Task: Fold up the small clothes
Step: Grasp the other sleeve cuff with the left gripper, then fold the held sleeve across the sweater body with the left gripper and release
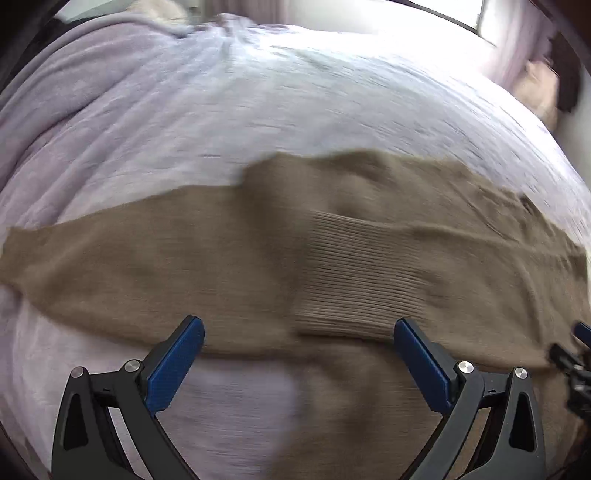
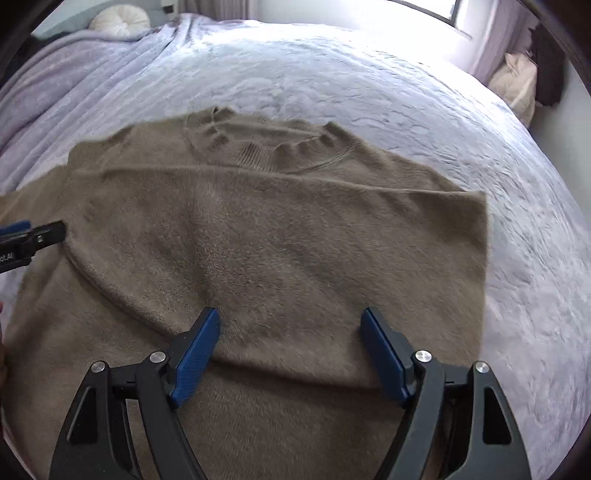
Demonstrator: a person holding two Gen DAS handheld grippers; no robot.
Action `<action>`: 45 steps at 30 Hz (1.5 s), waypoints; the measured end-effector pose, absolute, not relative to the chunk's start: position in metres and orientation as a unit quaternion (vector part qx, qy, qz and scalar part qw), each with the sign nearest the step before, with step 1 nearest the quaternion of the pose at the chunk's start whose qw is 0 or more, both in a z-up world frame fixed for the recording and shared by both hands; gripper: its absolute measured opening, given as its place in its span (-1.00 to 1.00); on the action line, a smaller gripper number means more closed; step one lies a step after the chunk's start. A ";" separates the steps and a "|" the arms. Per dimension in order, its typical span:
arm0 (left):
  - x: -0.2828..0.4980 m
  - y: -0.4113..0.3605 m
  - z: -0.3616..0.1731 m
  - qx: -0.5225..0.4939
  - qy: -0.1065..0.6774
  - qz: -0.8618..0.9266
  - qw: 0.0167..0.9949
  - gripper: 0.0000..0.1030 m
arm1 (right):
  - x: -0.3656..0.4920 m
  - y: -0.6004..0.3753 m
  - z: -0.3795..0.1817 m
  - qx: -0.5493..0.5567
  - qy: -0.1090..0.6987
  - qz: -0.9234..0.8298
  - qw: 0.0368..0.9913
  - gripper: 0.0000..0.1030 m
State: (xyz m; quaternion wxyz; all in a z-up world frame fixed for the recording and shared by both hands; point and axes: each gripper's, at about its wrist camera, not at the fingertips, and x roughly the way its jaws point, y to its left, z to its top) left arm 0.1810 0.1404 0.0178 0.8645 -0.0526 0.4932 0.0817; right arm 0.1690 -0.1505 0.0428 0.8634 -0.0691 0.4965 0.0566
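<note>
1. Left wrist view: the left gripper (image 1: 297,330) is seen with its jaws spread wide, nothing pressed between the blue pads (image 1: 173,369). A tan knitted sweater (image 1: 221,258) is spread across a lavender bedspread (image 1: 258,110), filling the middle band of the picture from 9 o'clock to 3 o'clock. A ribbed cuff (image 1: 351,277) at the end of a folded-in sleeve is seen just beyond the fingertips, toward 1 o'clock from the picture's centre. Bare bedspread is seen between the jaws at 6 o'clock. Part of the right gripper (image 1: 574,354) is caught at the 4 o'clock edge. The picture is blurred.

2. Right wrist view: the right gripper (image 2: 290,319) is seen with its jaws standing wide apart over the sweater (image 2: 277,240), no cloth pinched between them. The ribbed neckline (image 2: 266,144) is placed at 12 o'clock, the body of the garment reaching down to 6 o'clock beneath the fingers. A sleeve is laid across the chest below the neckline. The bedspread (image 2: 406,92) is seen around the sweater from 10 o'clock to 4 o'clock. The left gripper's tip (image 2: 33,236) is seen at 9 o'clock, over the sweater's edge. A round white cushion (image 2: 120,20) is seen at 11 o'clock, and a pale pillow (image 2: 515,85) at 2 o'clock.
</note>
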 end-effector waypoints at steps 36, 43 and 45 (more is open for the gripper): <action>0.133 0.405 0.062 -0.269 0.345 0.237 0.868 -0.79 | 0.284 0.132 0.011 -0.167 0.497 0.098 0.846 0.58; 0.117 0.400 0.060 -0.268 0.344 0.244 0.866 -0.79 | 0.298 0.147 0.025 -0.132 0.486 0.116 0.856 0.58; 0.116 0.396 0.061 -0.270 0.342 0.241 0.867 -0.79 | 0.280 0.141 0.030 -0.108 0.485 0.151 0.855 0.58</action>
